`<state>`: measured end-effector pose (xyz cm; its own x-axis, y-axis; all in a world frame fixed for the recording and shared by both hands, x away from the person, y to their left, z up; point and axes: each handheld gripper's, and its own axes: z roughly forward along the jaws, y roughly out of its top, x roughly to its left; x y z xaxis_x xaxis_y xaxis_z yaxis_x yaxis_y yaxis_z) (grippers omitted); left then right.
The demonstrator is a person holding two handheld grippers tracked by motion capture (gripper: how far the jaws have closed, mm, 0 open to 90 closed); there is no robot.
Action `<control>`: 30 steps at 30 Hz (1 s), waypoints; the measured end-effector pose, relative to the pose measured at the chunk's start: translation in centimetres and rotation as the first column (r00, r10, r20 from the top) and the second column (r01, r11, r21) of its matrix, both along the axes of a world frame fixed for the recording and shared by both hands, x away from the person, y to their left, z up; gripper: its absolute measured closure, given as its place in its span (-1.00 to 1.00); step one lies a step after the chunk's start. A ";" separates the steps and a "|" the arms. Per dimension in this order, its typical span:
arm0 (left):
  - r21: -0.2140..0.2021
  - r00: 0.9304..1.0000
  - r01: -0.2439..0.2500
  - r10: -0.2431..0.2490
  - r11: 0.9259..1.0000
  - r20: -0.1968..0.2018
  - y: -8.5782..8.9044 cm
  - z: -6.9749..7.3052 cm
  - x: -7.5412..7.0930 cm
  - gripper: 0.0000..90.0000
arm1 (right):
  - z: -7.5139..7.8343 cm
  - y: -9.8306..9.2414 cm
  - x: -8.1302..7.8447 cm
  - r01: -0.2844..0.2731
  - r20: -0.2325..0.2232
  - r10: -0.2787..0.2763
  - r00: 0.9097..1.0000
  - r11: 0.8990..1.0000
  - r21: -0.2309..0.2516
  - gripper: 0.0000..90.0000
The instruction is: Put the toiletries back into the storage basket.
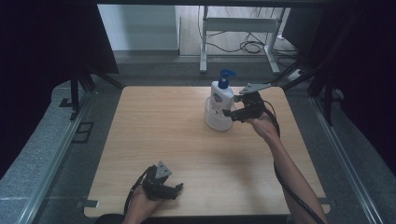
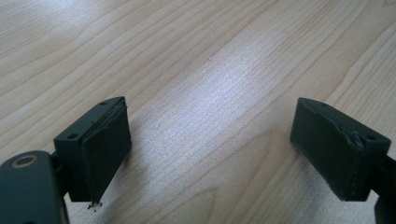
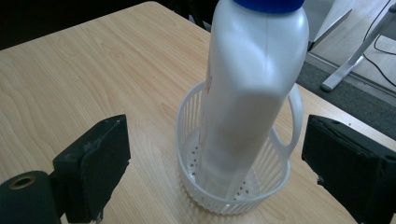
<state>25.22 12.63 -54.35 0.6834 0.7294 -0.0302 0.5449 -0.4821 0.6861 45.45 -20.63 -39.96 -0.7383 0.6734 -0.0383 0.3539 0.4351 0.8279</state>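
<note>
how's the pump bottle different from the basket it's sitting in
The pump bottle is tall and narrow with solid white walls; the basket is low and wide with slotted walls and a perforated floor. The bottle carries a blue pump head and a label, while the basket is plain with a loop handle on its rim. The bottle stands inside the basket, rising well above it. Both are white plastic.

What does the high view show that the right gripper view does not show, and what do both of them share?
High view alone: the blue pump head, the left gripper low on the near table, and both forearms. Right gripper view alone: the holes in the basket's floor, and the right gripper with its jaws open, the pads off the bottle. Both: the white bottle standing upright in the white basket on the wooden table.
</note>
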 end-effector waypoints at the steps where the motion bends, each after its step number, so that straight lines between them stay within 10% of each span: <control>1: 0.000 1.000 0.000 0.000 1.000 0.000 0.0 0.0 0.0 -0.74 | -0.1 -0.1 -0.2 0.002 0.000 -0.002 1.000 1.000 -0.005 -0.83; 30: -0.001 1.000 -0.003 0.003 1.000 0.000 0.0 0.0 0.0 -0.74 | -0.9 -1.1 -3.9 -0.021 -0.008 0.021 1.000 0.999 -0.048 -0.84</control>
